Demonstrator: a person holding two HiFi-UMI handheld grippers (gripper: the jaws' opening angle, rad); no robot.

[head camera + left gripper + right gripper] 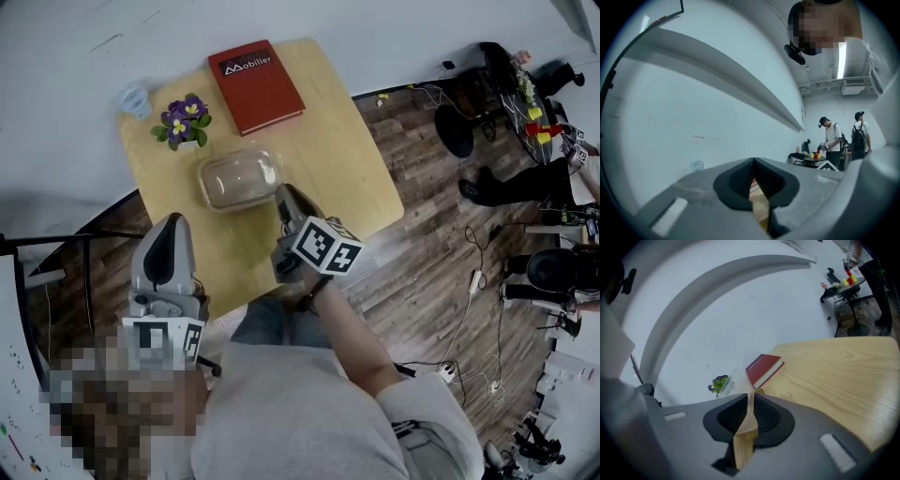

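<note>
Looks like a robotics lab or recording studio to me: bare white wall (693, 108), cables (466, 314) and a power strip (448, 372) sprawled over the wood-look floor (422, 253), and two people (830, 138) at a side table (808, 159) with coloured cups (816, 154). There's a strip light (842, 60) overhead, plus a marker-cube right gripper (283, 195).

On the counter (352, 159), the container (238, 178) lies near the middle. Behind it stand the flower pot (184, 121) to the left and the book (255, 84) to the right. The right hand-held gripper (285, 194) is just beside its right end, and the left hand-held gripper (171, 221) is before it, leftward.
</note>
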